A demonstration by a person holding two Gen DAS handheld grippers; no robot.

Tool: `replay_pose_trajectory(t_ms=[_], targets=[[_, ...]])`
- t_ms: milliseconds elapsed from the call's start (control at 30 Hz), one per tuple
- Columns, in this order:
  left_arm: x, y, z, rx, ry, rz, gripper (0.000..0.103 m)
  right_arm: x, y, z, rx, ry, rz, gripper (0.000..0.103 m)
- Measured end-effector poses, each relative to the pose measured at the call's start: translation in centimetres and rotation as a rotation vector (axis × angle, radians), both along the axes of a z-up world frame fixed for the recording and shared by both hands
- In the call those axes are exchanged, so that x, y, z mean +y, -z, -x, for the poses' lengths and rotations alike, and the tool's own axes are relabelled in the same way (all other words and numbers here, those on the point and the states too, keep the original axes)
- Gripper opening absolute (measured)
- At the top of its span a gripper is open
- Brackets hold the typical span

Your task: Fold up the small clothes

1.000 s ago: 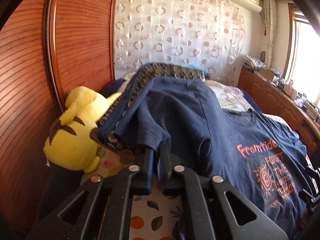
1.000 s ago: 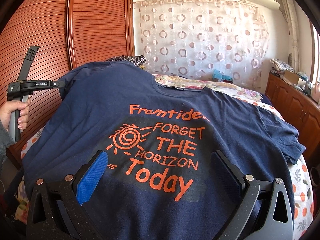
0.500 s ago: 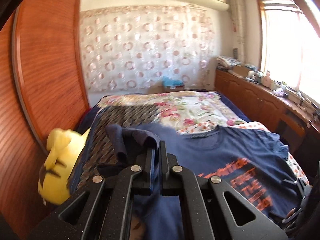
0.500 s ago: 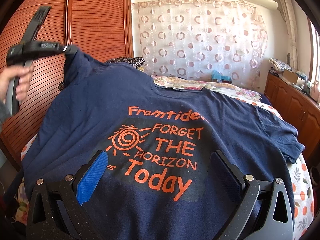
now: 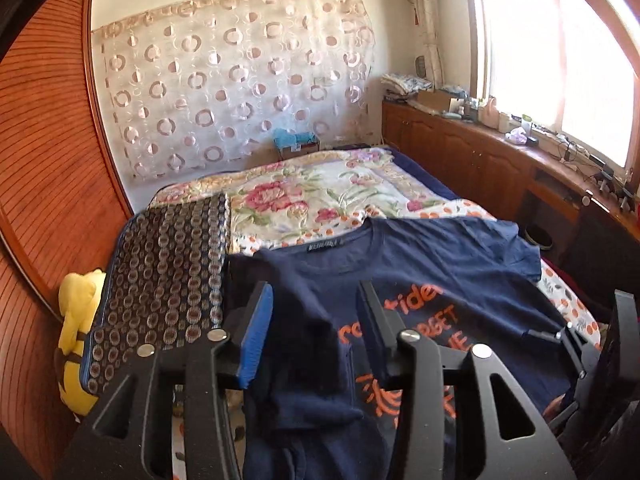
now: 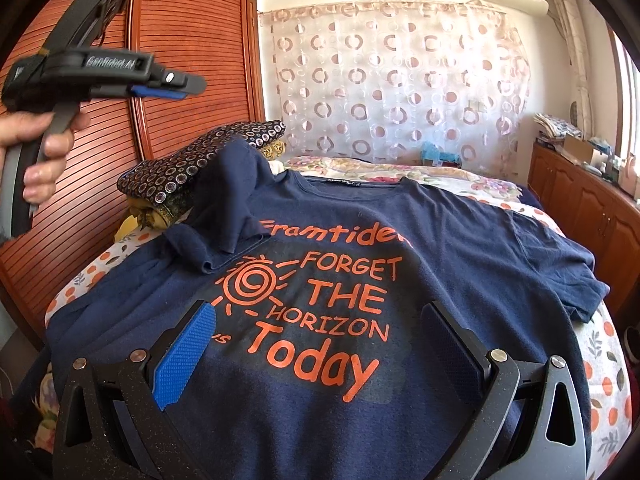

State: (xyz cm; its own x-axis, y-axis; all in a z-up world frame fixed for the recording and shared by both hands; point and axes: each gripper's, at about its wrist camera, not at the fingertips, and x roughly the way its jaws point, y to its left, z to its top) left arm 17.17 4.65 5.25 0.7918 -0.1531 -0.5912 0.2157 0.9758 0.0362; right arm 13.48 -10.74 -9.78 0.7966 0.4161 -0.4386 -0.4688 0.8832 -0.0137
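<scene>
Right now my left gripper (image 5: 316, 312) hangs above the bed with its jaws apart and nothing between them; in the right wrist view it sits high over the pillow side, clear of the cloth. My right gripper (image 6: 320, 344) is spread wide as well, empty, low over the bottom part of the navy T-shirt (image 6: 400, 240), one finger on each side of the orange print. The shirt lies face up on the floral bedspread (image 5: 320, 196), collar toward the curtain (image 6: 400, 80), and its left sleeve (image 6: 232, 208) is turned in over the chest in a loose heap that covers the start of the lettering, while the other sleeve (image 6: 560, 264) lies spread flat toward the window side. A patterned pillow (image 5: 168, 264) is just beside the folded sleeve, with a yellow plush toy (image 5: 76, 344) beyond it. I judge the shirt light and limp: it will sag and crease wherever I lift it, so a pinch at a seam or hem edge should hold better than a grab at the middle. The flat sleeve's cuff and the bottom hem look like the sound places to take hold.
</scene>
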Motion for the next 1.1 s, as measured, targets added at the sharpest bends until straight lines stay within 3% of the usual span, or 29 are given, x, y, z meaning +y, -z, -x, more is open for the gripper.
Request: replay_pose_trajectory(t_ms=[33,133,333,600,700,767,1000,1100], targets=[[0.3,0.5,0.1,0.009,-0.004,-0.001,0.065,0.0,0.0,-0.1,0.002,0.000,-0.001,0.102],[1.7,3.0,1.4,0.042,-0.023,0.004,0.078,0.0,0.0,-0.3,0.014,-0.002,-0.004,0.102],[3.4,9.0,3.5,0.141,-0.057,-0.010,0.078,-0.4,-0.7,-1.4,0.057,-0.021,-0.016,0.102],[4.6,12.7,3.5,0.198,-0.083,-0.022,0.078,0.8,-3.4,-3.6,0.045,-0.123,0.016,0.098],[4.9,14.1,3.2,0.223,-0.102,-0.032,0.078,2.1,-3.5,-5.7,0.086,-0.169,0.018,0.089],[5.4,14.4,3.0,0.230,-0.098,-0.004,0.078,3.3,-3.2,-7.1,0.122,-0.208,0.019,0.077],[5.8,14.6,3.0,0.231,-0.109,0.020,0.078,7.9,-1.4,-11.2,0.207,-0.265,0.049,0.066],[5.9,14.6,3.2,0.228,-0.109,0.025,0.078,9.3,-0.3,-13.1,0.265,-0.276,0.040,0.056]])
